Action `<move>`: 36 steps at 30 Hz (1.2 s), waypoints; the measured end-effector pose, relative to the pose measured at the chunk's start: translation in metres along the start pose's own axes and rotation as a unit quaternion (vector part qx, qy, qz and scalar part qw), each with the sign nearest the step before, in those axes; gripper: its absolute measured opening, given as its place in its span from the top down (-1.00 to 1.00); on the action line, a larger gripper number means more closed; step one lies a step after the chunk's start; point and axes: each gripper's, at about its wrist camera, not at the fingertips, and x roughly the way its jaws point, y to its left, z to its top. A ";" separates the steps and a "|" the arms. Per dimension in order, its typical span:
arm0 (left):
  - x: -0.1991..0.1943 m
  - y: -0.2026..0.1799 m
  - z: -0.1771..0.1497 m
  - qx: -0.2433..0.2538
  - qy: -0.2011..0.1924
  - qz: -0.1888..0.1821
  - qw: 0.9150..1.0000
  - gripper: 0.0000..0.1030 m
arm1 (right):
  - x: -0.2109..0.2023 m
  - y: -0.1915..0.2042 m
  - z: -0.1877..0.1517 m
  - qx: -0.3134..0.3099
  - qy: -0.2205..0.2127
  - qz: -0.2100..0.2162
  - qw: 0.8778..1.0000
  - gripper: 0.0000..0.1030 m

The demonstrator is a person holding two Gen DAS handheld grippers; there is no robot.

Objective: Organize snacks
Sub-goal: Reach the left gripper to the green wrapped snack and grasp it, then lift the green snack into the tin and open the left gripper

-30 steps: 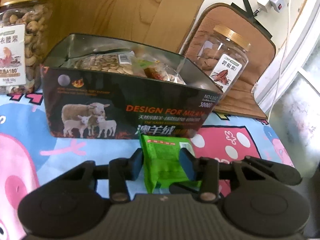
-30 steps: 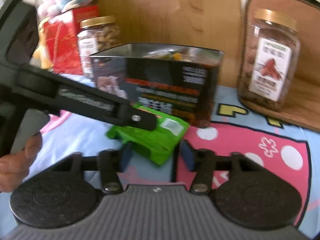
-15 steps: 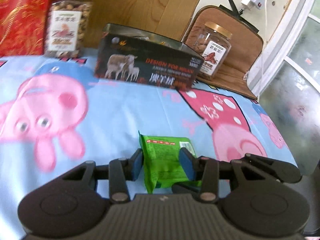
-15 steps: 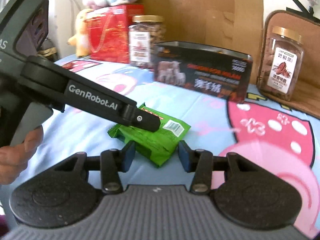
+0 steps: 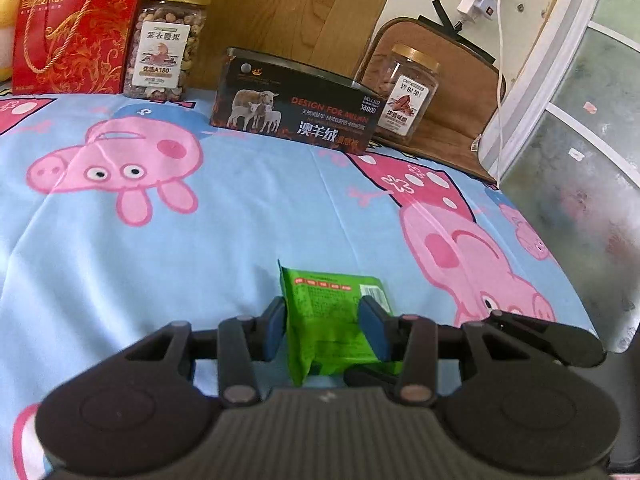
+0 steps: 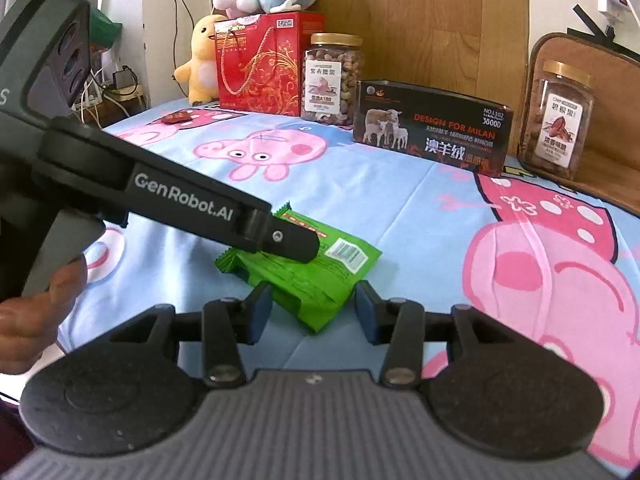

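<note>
My left gripper (image 5: 323,326) is shut on a green snack packet (image 5: 328,320) and holds it low over the bed sheet. The same packet (image 6: 320,276) shows in the right wrist view with the left gripper's arm (image 6: 192,204) reaching over it. My right gripper (image 6: 312,312) is open, its fingers on either side of the packet's near end, not touching it. The black open box (image 5: 296,118) with snacks inside stands far back; it also shows in the right wrist view (image 6: 432,128).
A red gift bag (image 5: 76,28) and a nut jar (image 5: 164,44) stand at the back left. A second jar (image 5: 408,92) stands on a brown cushion (image 5: 460,88) at the back right. A small red packet (image 6: 176,117) lies far left. The bed's edge drops off on the right.
Both grippers have pulled well back from the black box, the left still holding the green packet. The box now stands far off.
</note>
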 end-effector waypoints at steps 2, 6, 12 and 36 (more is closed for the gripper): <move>-0.003 0.000 -0.002 0.000 0.000 0.000 1.000 0.23 | -0.002 0.003 -0.002 0.002 -0.002 -0.001 1.000 0.06; -0.006 0.002 -0.005 -0.002 -0.002 -0.001 1.000 0.23 | -0.003 0.008 -0.004 0.002 -0.004 -0.001 1.000 0.02; -0.008 0.003 -0.007 -0.004 -0.006 -0.003 1.000 0.22 | -0.005 0.011 -0.006 0.001 -0.007 -0.003 1.000 0.01; -0.009 0.002 -0.007 0.003 -0.007 -0.003 1.000 0.20 | -0.006 0.011 -0.011 -0.008 -0.021 -0.004 1.000 0.02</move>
